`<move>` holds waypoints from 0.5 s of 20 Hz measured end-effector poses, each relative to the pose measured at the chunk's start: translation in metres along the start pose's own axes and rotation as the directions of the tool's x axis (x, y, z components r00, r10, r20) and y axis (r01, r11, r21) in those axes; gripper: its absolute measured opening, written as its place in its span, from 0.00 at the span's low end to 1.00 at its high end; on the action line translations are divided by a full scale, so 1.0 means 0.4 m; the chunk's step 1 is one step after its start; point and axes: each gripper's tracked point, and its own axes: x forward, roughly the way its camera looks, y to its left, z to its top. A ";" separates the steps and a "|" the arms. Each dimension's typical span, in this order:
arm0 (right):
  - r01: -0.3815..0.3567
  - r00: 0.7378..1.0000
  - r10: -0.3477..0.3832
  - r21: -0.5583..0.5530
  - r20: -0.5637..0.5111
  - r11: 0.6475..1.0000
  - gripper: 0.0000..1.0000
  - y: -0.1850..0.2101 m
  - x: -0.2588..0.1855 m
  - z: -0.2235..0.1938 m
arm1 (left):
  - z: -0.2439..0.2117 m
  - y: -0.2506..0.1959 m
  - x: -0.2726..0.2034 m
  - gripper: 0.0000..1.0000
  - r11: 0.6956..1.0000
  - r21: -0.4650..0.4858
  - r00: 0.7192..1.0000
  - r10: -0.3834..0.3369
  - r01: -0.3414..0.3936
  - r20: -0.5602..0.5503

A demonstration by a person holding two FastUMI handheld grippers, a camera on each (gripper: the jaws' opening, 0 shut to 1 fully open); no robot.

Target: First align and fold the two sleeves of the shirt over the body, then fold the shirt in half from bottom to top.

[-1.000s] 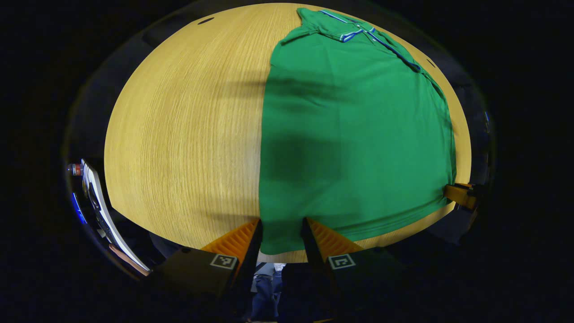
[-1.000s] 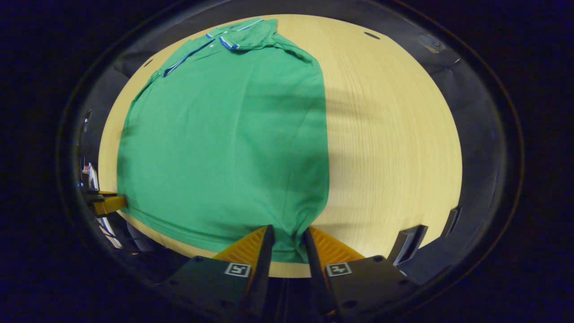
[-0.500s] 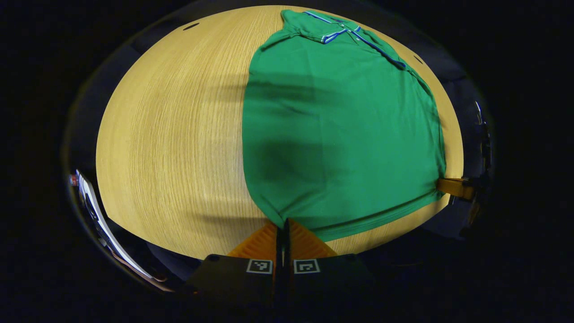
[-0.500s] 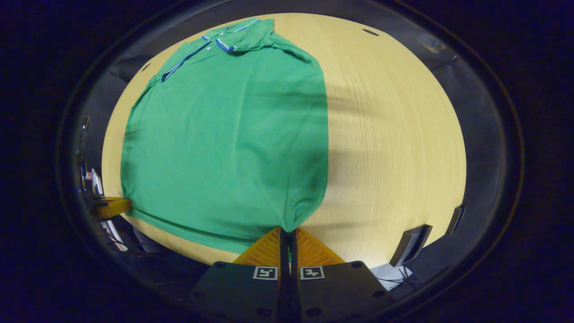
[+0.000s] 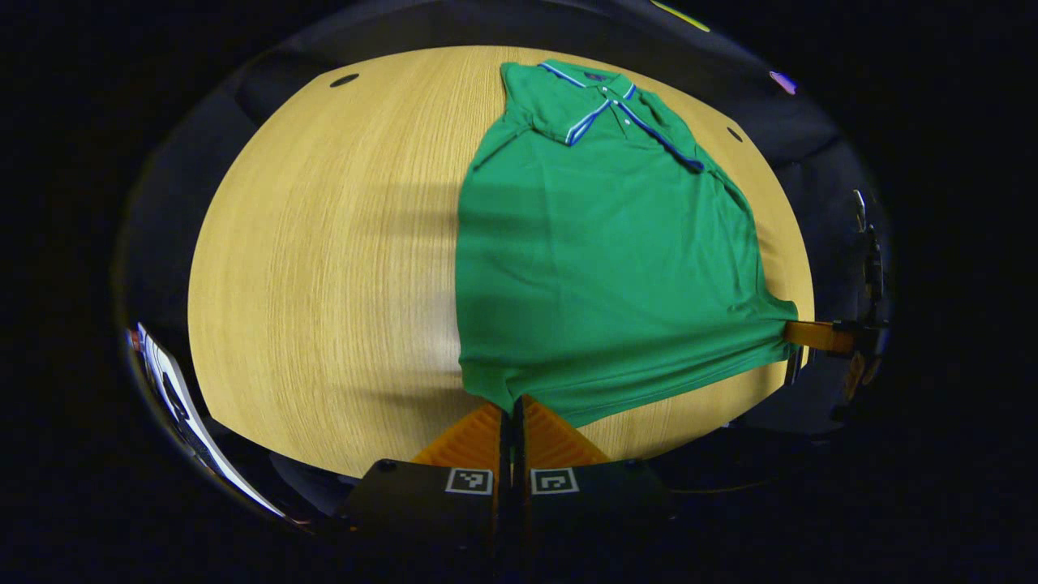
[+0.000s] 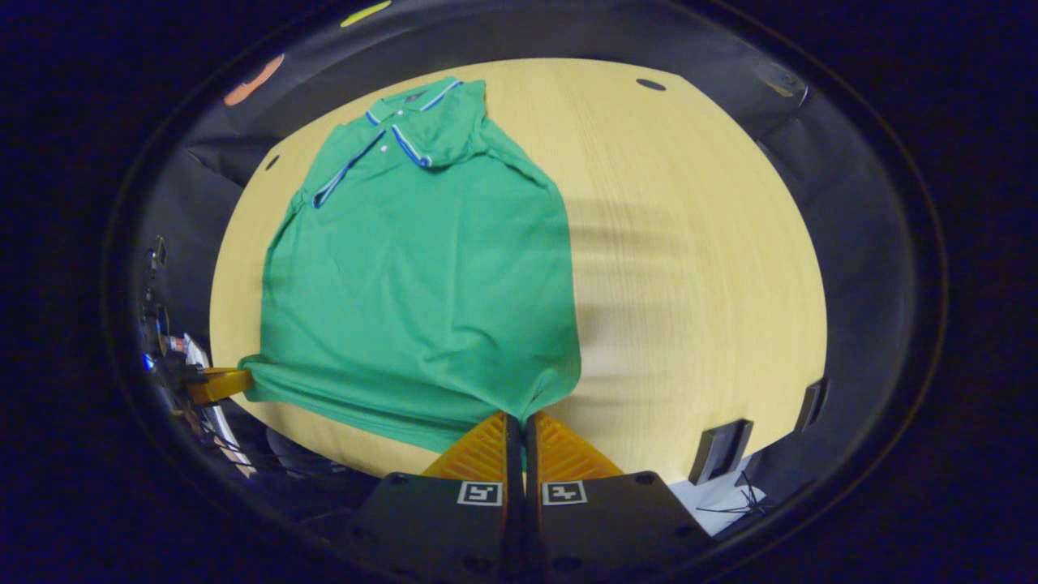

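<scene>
Bottom-to-top fold under way: left gripper (image 5: 512, 401) and right gripper (image 6: 519, 418) clamped on the shirt's (image 5: 600, 243) hem corners; next, carrying both toward the collar (image 5: 596, 101).

Hem corners of the shirt (image 5: 600, 268) vanish between the closed jaws of each gripper, so the pinched fabric is hidden. Folded sleeves lie under or against the body, their edges indistinct. Items past the counter's (image 5: 324, 243) near left corner (image 5: 174, 397) are cut off and too small to identify.
</scene>
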 end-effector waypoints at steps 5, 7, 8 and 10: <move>-0.004 0.986 0.009 -0.031 0.167 1.000 0.06 0.032 -0.072 0.177 | 0.169 0.005 -0.068 0.04 0.999 0.032 0.988 0.028 -0.033 0.153; 0.002 0.975 0.009 -0.050 0.224 0.999 0.03 0.042 -0.089 0.246 | 0.230 0.005 -0.087 0.03 0.998 0.047 0.979 0.040 -0.051 0.200; 0.005 0.969 0.009 -0.054 0.247 0.999 0.03 0.044 -0.096 0.278 | 0.258 0.006 -0.093 0.03 0.997 0.051 0.974 0.047 -0.059 0.221; 0.007 0.960 0.008 -0.053 0.281 0.999 0.03 0.051 -0.104 0.334 | 0.321 0.008 -0.106 0.03 0.996 0.048 0.961 0.059 -0.075 0.270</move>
